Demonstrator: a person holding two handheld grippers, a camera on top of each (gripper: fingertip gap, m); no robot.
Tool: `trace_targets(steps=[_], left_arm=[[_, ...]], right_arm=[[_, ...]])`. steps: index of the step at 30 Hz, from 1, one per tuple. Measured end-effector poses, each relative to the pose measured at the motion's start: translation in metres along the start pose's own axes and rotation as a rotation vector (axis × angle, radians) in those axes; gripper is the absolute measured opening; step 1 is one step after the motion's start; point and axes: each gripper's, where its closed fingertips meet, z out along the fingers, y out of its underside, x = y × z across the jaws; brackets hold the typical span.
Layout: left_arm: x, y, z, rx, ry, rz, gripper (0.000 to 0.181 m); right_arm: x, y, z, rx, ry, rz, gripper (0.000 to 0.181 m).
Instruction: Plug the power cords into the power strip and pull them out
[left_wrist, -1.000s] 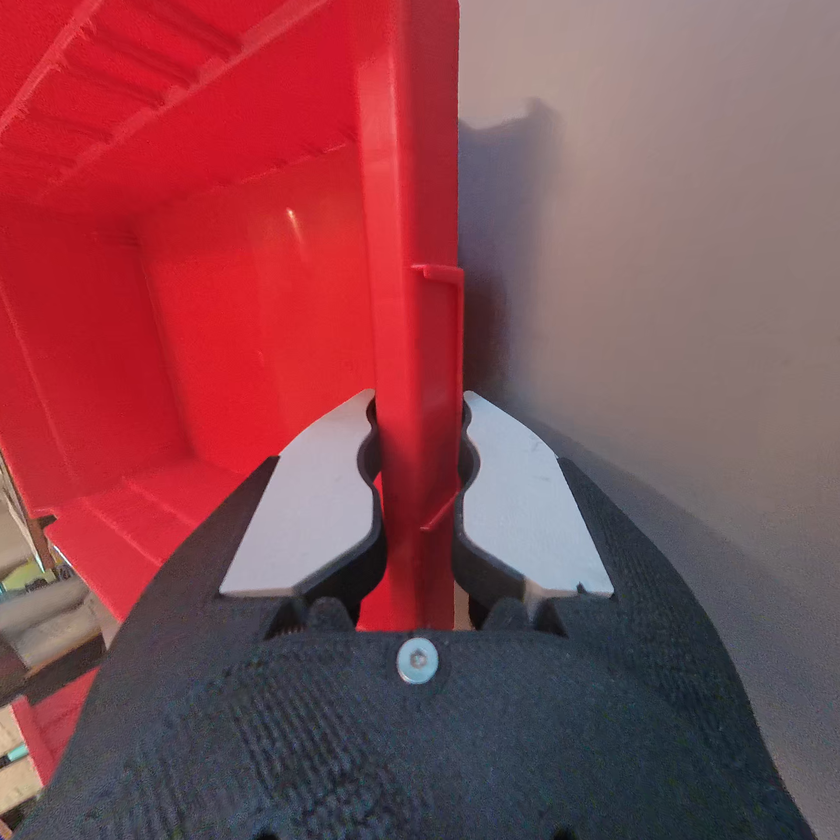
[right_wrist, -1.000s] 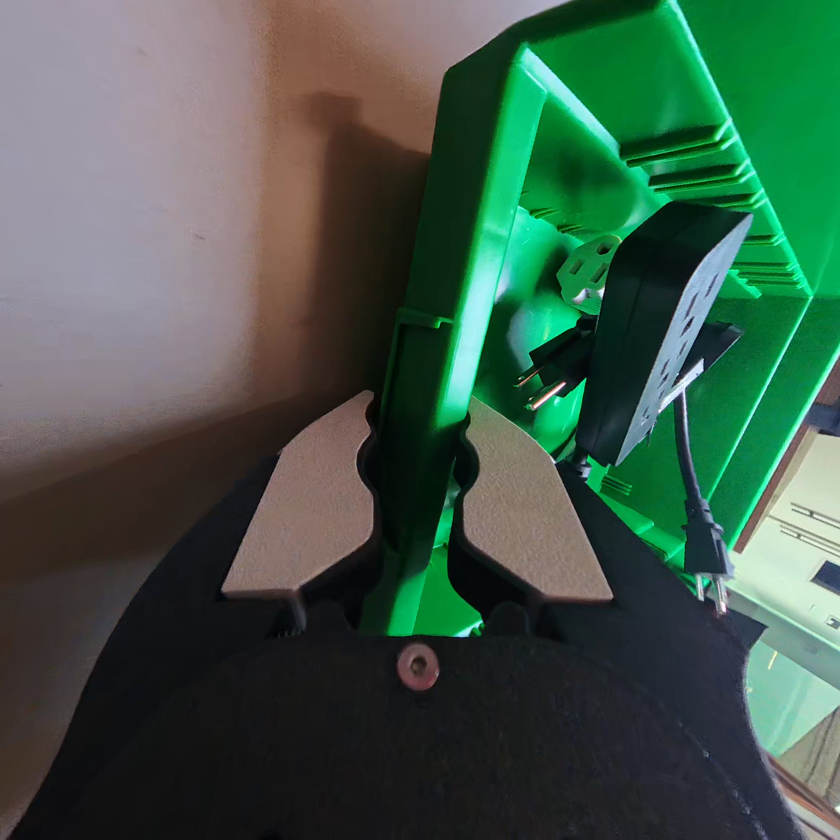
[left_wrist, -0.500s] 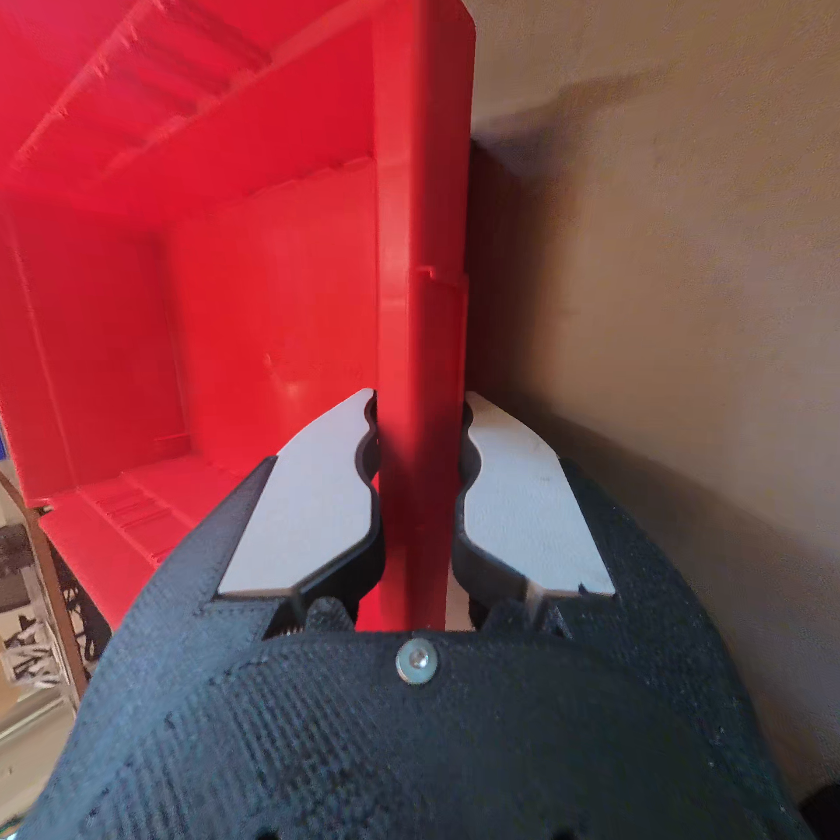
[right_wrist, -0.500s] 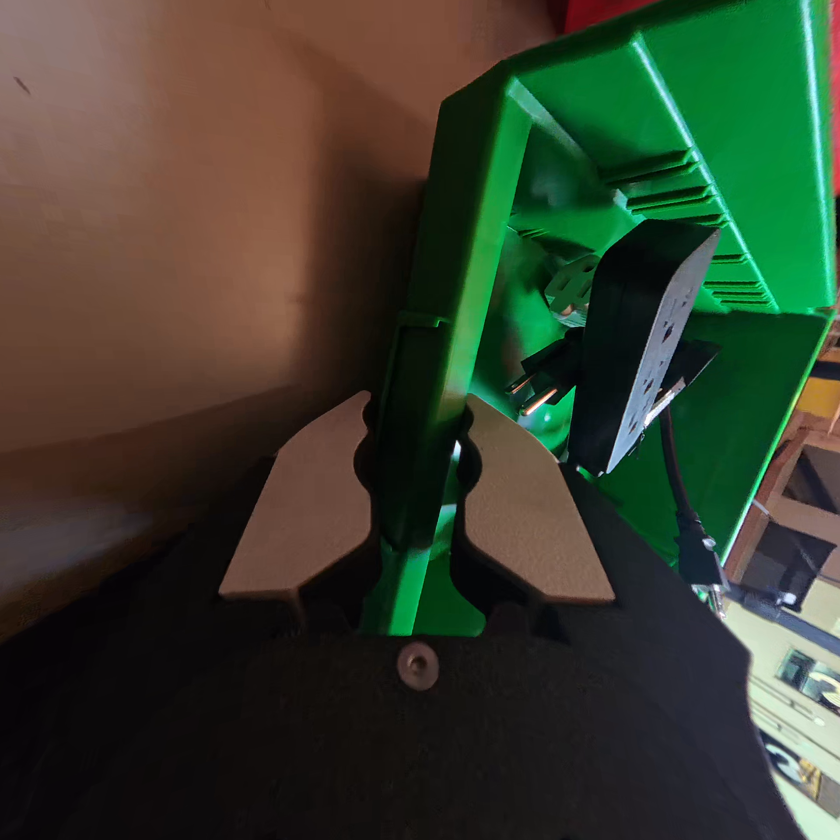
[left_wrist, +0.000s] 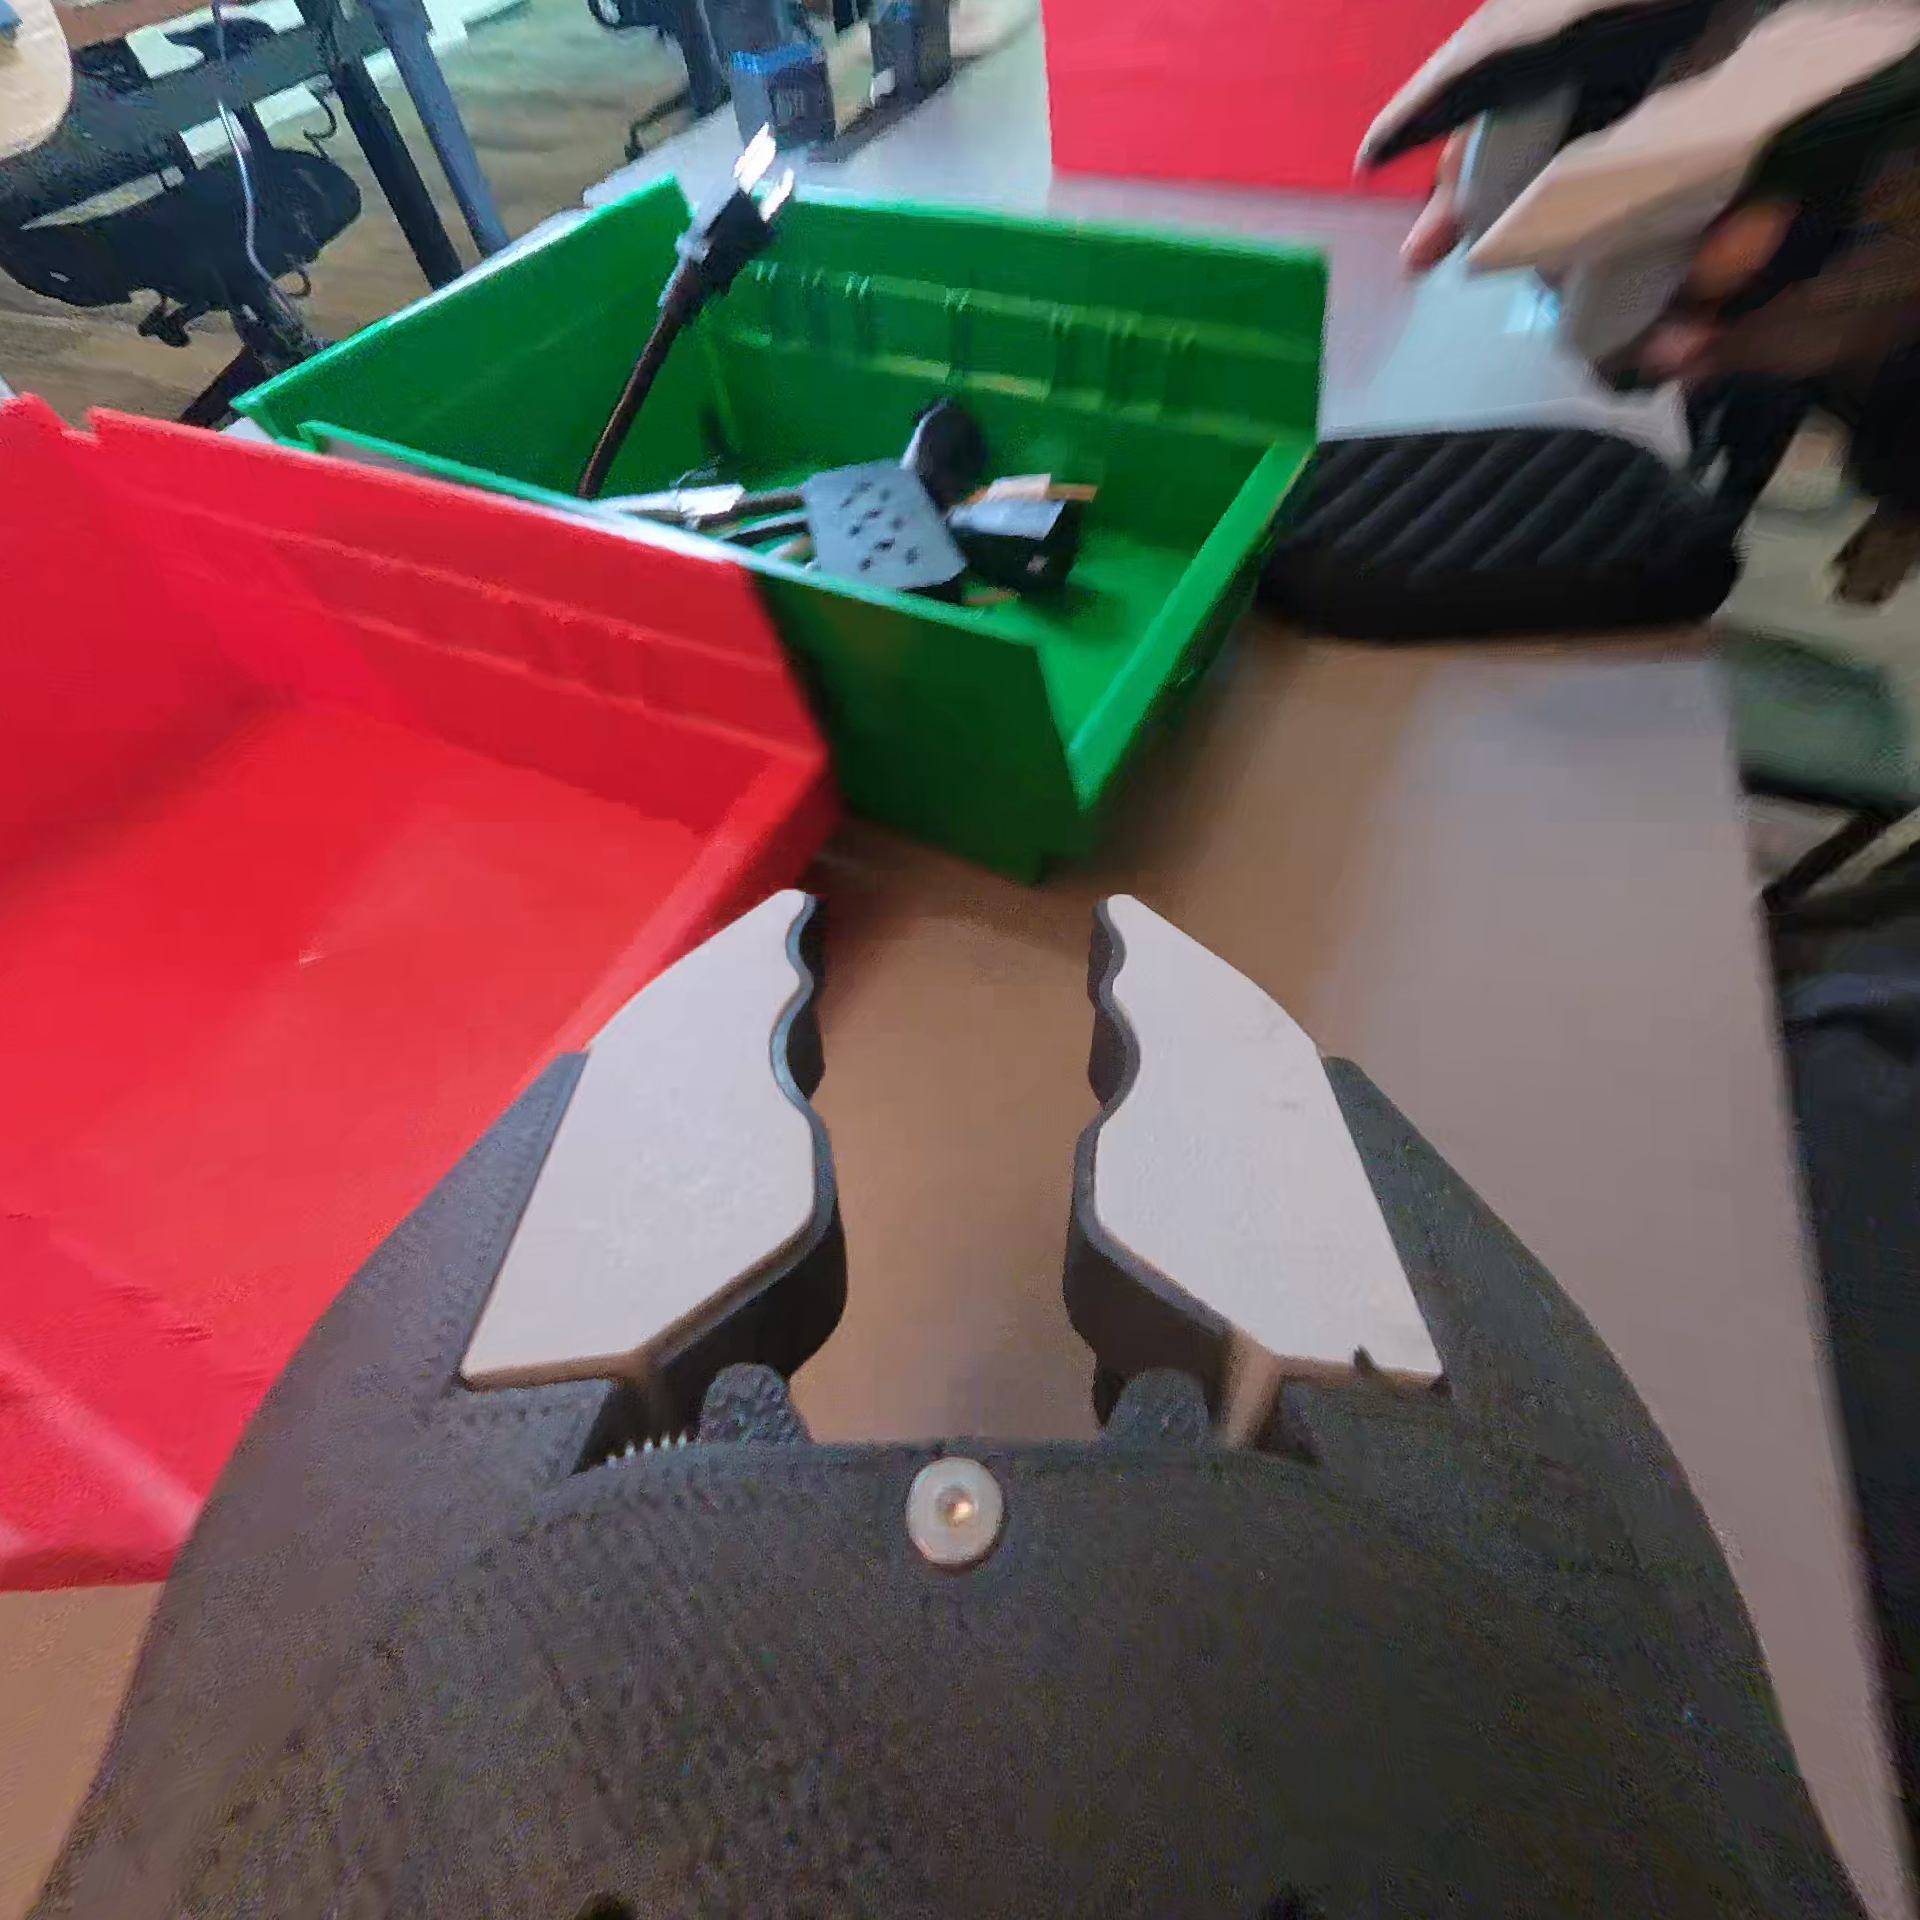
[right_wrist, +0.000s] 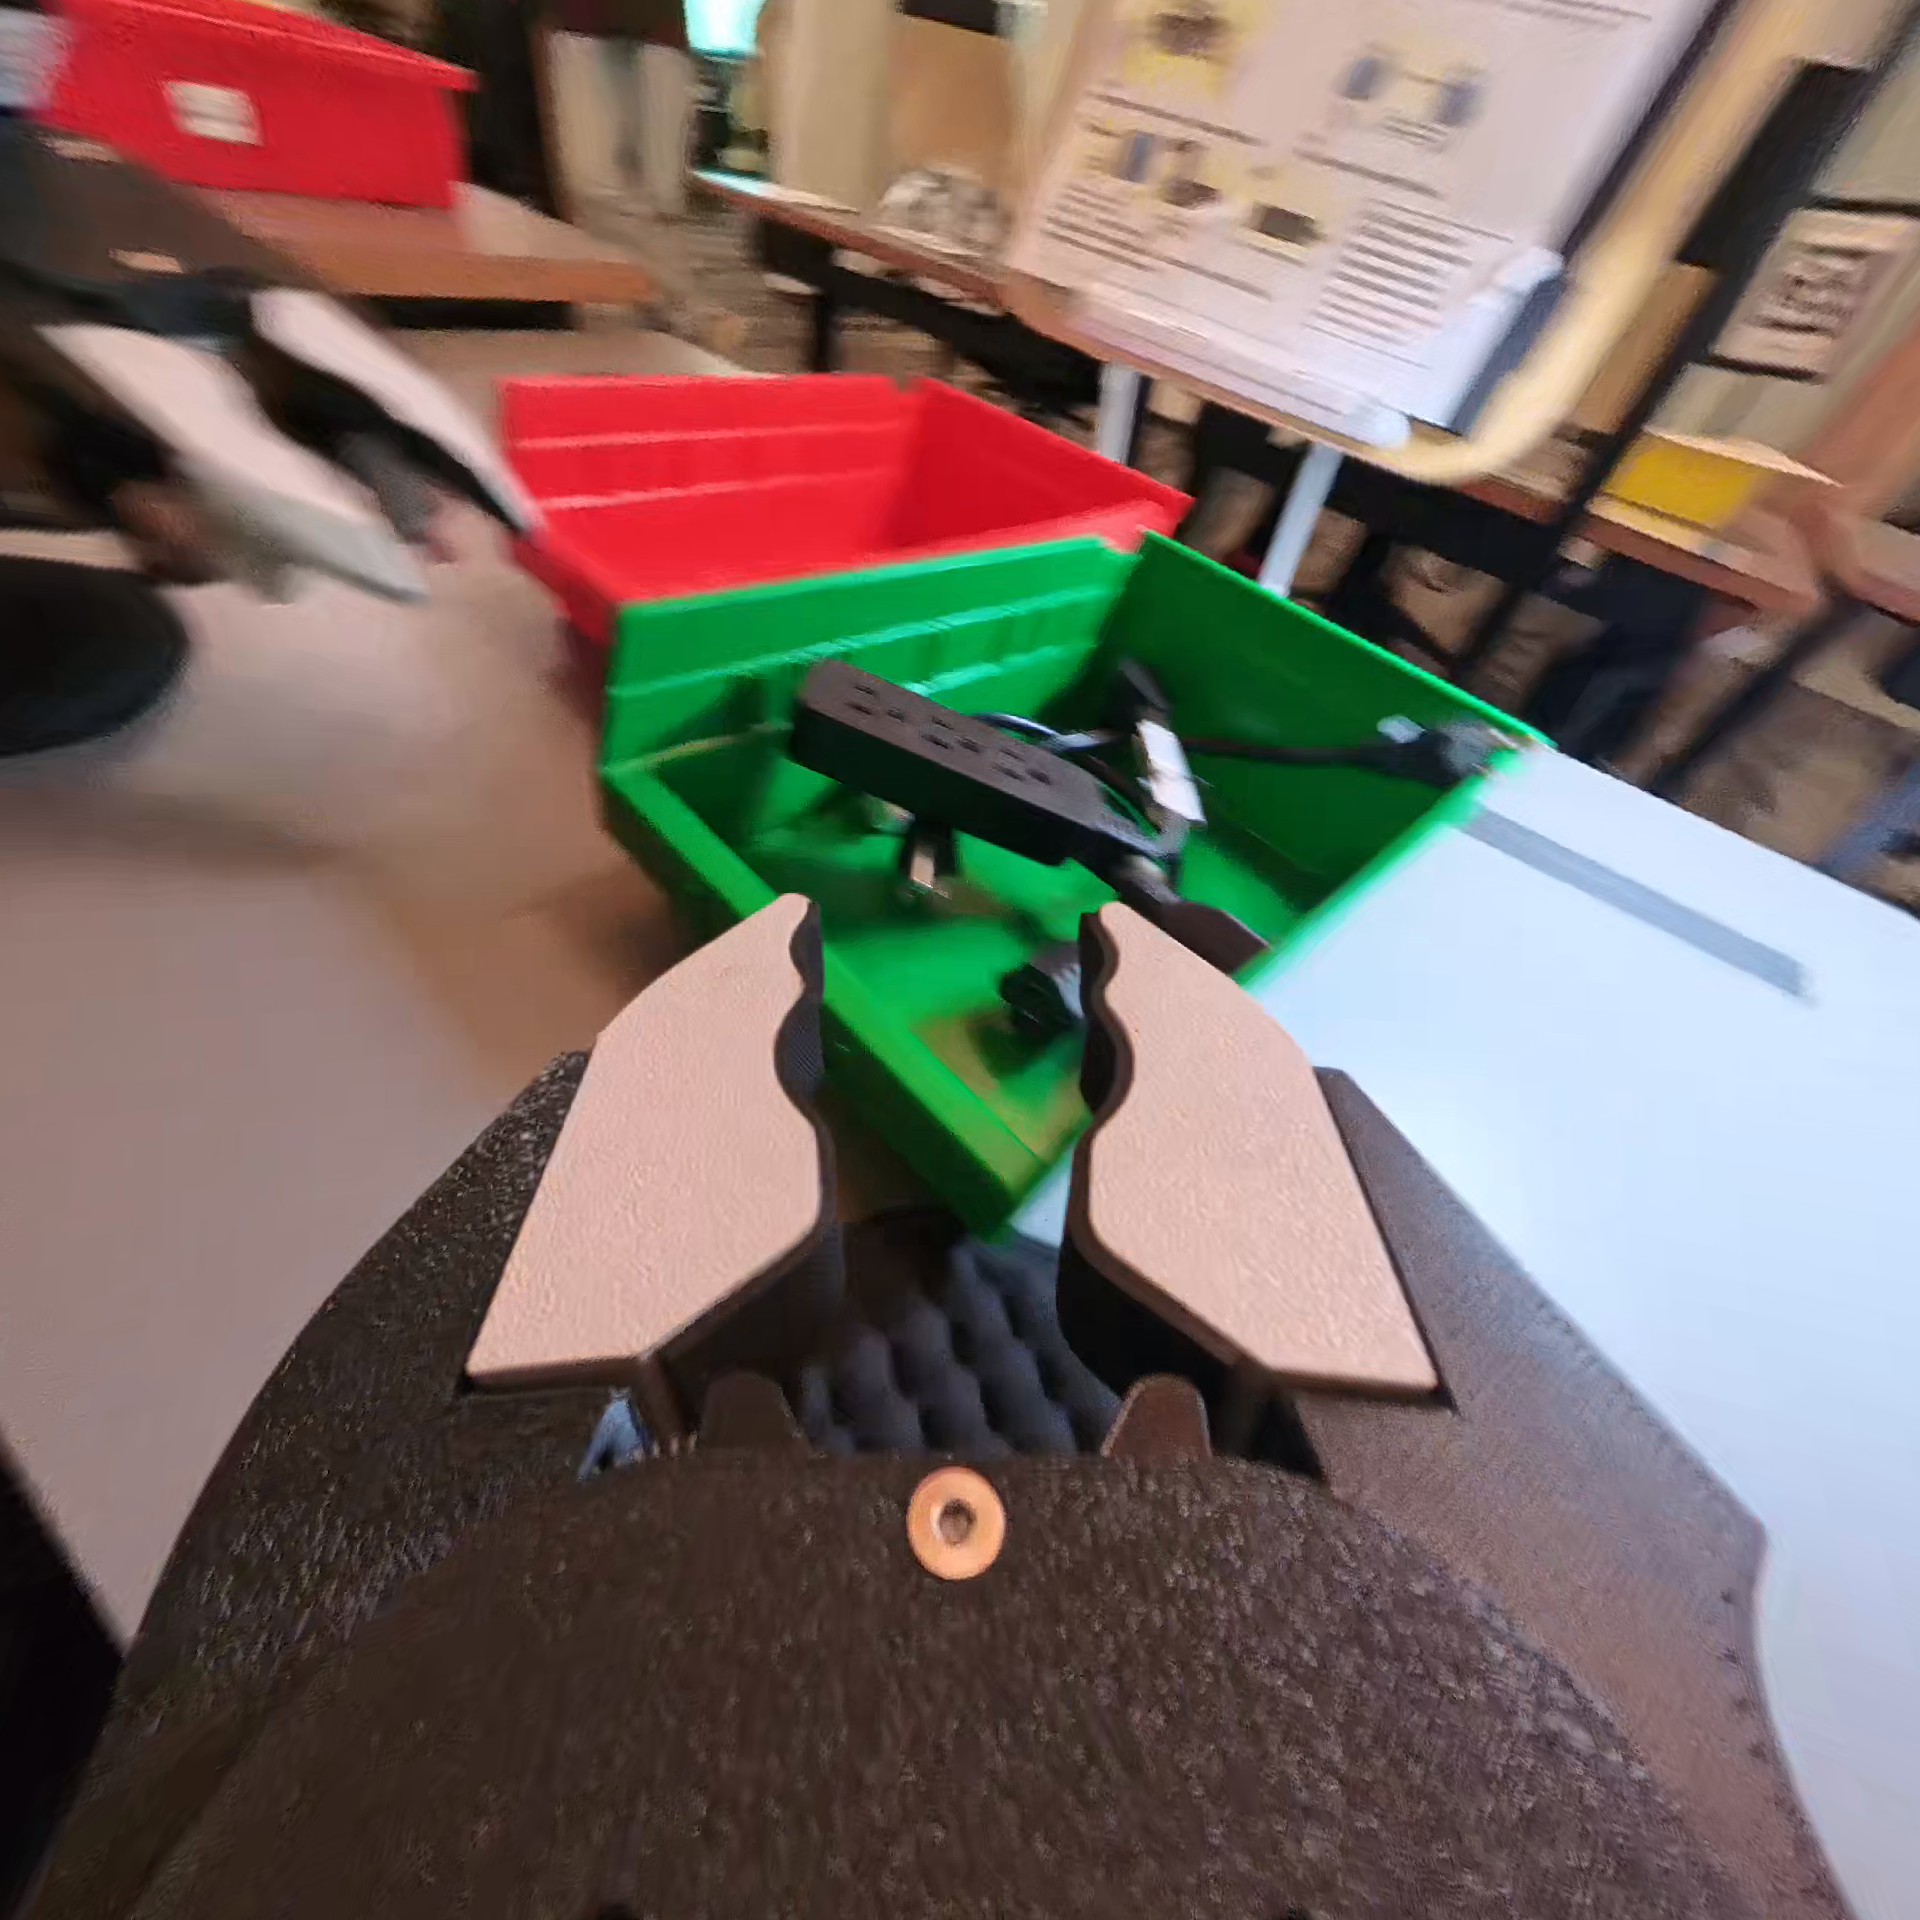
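Observation:
The green bin (left_wrist: 940, 727) stands on the table with the black power strip (left_wrist: 878, 525) and loose black cords in it. One cord's plug (left_wrist: 727, 223) sticks up over the bin's far rim. My left gripper (left_wrist: 951, 914) is open and empty above the bare table, just right of the empty red bin (left_wrist: 312, 831). In the right wrist view my right gripper (right_wrist: 945, 925) is open and empty, above the near wall of the green bin (right_wrist: 727, 862). The power strip (right_wrist: 935, 758) lies slanted inside, with plugs and cords (right_wrist: 1299, 748) around it.
The red bin (right_wrist: 810, 478) touches the green one. A black ribbed pad (left_wrist: 1486, 530) lies right of the green bin, and black foam (right_wrist: 935, 1351) under my right gripper. The other gripper shows blurred in each view (left_wrist: 1621, 156) (right_wrist: 281, 447). Chairs and desks stand beyond the table edge. My right fingertips sit around 25 cm from my left ones.
Both grippers were shut on the bin walls, left on the red and right on the green. They have opened, let go and pulled back; both bins now rest on the table.

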Motion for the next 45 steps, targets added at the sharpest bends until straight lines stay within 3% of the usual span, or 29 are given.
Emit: trace_targets(steps=[2,6,9,12,15,25,29,37,41,45], left_arm=[[0.019,-0.008,0.007,0.073,-0.008,-0.093,0.049],[0.029,-0.02,0.033,0.202,-0.096,-0.318,0.046],[0.016,-0.018,0.058,0.211,-0.2,-0.355,0.049],[0.009,-0.019,0.083,0.169,-0.22,-0.357,0.05],[-0.01,-0.022,0.096,0.152,-0.335,-0.342,0.045],[-0.017,-0.031,0.108,0.146,-0.413,-0.286,0.026],[-0.007,-0.042,0.098,0.192,-0.426,-0.244,0.026],[0.021,-0.089,0.062,0.337,-0.412,-0.191,0.027],[0.021,-0.117,0.018,0.415,-0.473,-0.139,0.027],[0.013,-0.128,-0.046,0.463,-0.573,-0.098,0.027]], right_arm=[[0.023,0.021,-0.004,-0.037,0.111,0.045,0.052],[0.025,0.046,0.015,-0.095,0.046,0.23,0.067],[0.029,0.051,0.033,-0.145,0.05,0.26,0.068],[0.038,0.051,0.046,-0.157,0.051,0.324,0.057],[0.053,0.057,0.053,-0.176,0.112,0.313,0.039],[0.068,0.058,0.042,-0.173,0.257,0.276,0.024],[0.066,0.048,0.033,-0.146,0.316,0.2,0.021],[0.059,-0.018,-0.008,-0.033,0.365,0.108,0.018],[0.044,-0.069,-0.012,0.047,0.361,0.038,0.018],[0.012,-0.117,0.011,0.14,0.28,0.017,0.018]])
